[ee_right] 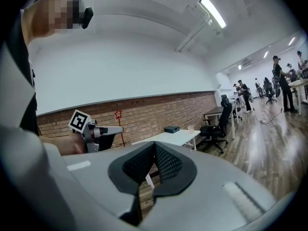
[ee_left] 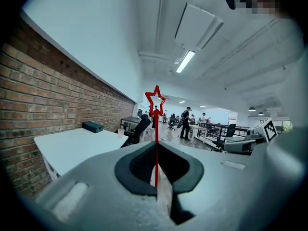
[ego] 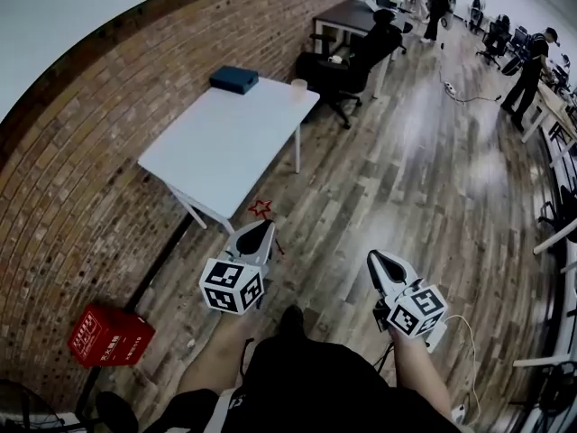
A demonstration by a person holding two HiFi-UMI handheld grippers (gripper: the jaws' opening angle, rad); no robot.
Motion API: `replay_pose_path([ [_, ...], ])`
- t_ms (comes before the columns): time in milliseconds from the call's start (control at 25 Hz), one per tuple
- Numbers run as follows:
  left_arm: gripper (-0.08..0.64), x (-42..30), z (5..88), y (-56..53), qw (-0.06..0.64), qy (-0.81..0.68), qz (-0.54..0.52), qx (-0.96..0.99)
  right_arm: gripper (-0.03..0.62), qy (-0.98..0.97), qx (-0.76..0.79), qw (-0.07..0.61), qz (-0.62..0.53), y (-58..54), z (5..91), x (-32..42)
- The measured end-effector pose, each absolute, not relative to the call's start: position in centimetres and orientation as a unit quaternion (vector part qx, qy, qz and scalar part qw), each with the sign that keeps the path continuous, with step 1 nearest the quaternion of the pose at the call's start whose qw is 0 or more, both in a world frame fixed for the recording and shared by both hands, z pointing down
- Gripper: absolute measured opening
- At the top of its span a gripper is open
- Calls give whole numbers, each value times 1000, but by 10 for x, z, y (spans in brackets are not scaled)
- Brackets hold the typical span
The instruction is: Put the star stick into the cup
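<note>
My left gripper is shut on the thin stem of a red star stick. In the left gripper view the stick stands upright from the closed jaws of my left gripper, star on top. A pale cup stands on the far right corner of the white table, well ahead of both grippers, and shows small in the left gripper view. My right gripper is shut and holds nothing. The right gripper view shows the star stick, cup and table.
A teal box lies on the table's far left corner. Black office chairs and a dark desk stand beyond the table. A brick wall runs along the left, a red crate on the floor beside it. People stand far off.
</note>
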State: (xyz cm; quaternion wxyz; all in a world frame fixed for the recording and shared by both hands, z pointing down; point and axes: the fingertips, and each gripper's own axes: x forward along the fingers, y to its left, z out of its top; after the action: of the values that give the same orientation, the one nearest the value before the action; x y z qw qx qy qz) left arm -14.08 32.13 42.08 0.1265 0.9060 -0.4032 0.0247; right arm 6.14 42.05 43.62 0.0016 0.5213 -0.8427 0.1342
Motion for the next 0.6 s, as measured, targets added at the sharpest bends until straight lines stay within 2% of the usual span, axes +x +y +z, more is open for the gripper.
replay_pose_path([
  [360, 11, -185, 429, 203, 146, -416, 16, 897, 0, -865, 480, 3, 144, 288, 422, -6],
  [600, 11, -186, 442, 164, 166, -408, 10, 898, 0, -859, 486, 24, 159, 246, 437, -2],
])
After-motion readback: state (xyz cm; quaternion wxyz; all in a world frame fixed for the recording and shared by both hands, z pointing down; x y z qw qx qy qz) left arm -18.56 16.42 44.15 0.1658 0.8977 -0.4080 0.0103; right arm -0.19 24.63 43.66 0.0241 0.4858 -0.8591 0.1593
